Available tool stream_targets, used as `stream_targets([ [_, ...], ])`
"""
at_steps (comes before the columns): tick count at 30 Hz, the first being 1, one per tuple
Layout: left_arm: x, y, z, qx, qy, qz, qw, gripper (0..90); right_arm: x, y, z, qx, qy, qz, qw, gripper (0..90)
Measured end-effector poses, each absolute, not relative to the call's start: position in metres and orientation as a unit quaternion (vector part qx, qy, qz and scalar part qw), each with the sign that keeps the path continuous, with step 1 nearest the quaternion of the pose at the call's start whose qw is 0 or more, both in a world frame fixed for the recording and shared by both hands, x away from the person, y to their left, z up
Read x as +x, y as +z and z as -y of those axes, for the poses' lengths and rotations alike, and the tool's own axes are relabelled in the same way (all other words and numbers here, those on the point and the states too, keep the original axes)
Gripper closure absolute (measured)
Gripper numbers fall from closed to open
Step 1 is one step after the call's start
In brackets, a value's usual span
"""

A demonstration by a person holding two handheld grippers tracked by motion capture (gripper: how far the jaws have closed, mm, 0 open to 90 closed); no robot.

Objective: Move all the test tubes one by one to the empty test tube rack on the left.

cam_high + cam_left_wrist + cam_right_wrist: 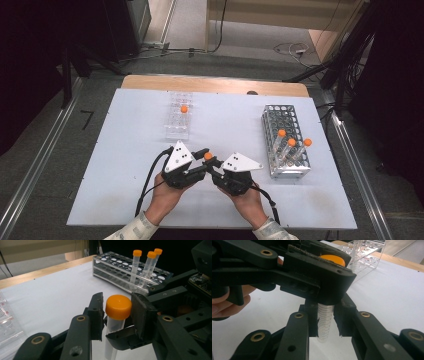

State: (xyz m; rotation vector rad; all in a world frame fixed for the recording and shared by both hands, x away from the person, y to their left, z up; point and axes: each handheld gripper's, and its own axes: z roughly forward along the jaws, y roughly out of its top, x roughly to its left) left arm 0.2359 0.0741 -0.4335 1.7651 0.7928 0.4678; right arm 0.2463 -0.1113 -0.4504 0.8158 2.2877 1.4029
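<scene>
We see an orange-capped tube (115, 322) held upright above the white desk (125, 150), near its front edge. The right tongs (325, 326) are clamped on its clear body; the left tongs (117, 311) are closed around its orange cap (118, 307). Well to the right stands a metal rack (285, 137) with three more tubes (291, 147).

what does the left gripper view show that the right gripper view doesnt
Left gripper view alone: the metal rack with three orange-capped tubes standing in it, and the left gripper with its jaws at either side of the orange cap.

Right gripper view alone: the tube body with its printed scale, clamped between the right gripper jaws, the clear rack behind, and a hand at the left.

Both share: the held tube, its cap, and the white table.
</scene>
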Motion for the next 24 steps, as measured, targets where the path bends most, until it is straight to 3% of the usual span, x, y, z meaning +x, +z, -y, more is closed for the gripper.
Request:
stream_targets([
  [9, 0.237, -0.433, -0.076, 0.743, 0.197, -0.335, 0.544, 68.8, 0.246, -0.450, 0.112, 0.288, 0.494, -0.803, 0.167, 69.4],
  [15, 0.240, -0.428, -0.083, 0.737, 0.200, -0.341, 0.548, 69.1, 0.247, -0.449, 0.114, 0.294, 0.488, -0.805, 0.162, 45.6],
  [20, 0.246, -0.428, -0.091, 0.731, 0.200, -0.357, 0.546, 69.1, 0.247, -0.445, 0.127, 0.309, 0.487, -0.801, 0.160, 34.8],
  [24, 0.251, -0.426, -0.099, 0.726, 0.206, -0.368, 0.543, 69.1, 0.243, -0.442, 0.145, 0.320, 0.480, -0.800, 0.164, 32.2],
])
